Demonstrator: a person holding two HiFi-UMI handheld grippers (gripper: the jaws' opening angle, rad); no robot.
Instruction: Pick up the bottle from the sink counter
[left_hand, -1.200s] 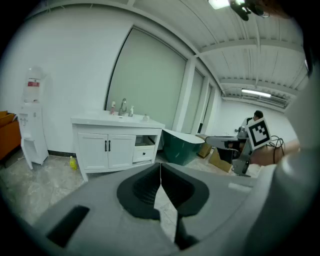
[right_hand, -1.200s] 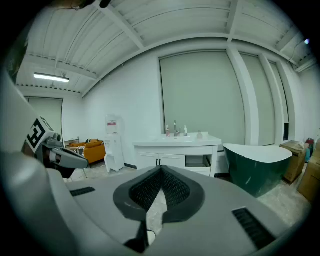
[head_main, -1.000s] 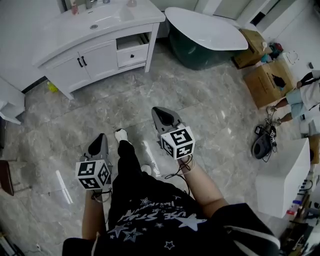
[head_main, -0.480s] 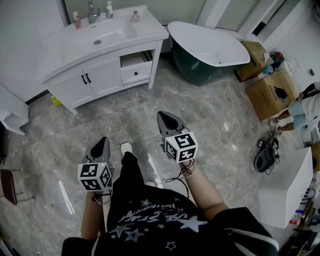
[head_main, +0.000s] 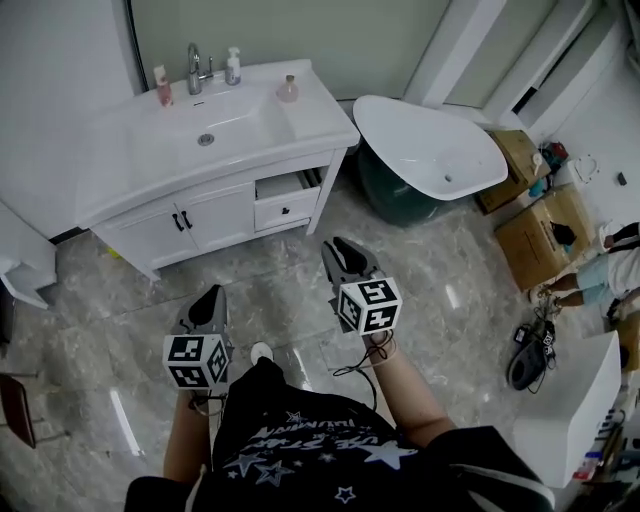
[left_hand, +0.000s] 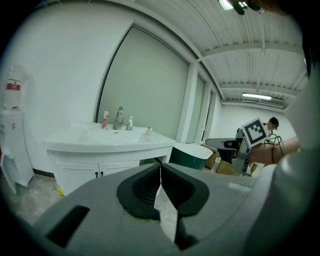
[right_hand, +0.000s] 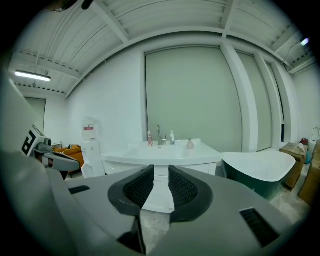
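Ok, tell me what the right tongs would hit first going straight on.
Probably the white sink cabinet front; the way there looks free. The right tongs are opening, nothing between them.

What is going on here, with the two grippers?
A person faces the white sink counter from a distance, a gripper in each hand. The left gripper is shut and empty; the right gripper has its jaws opening, with nothing between them. The bottles on the counter are not yet touched.
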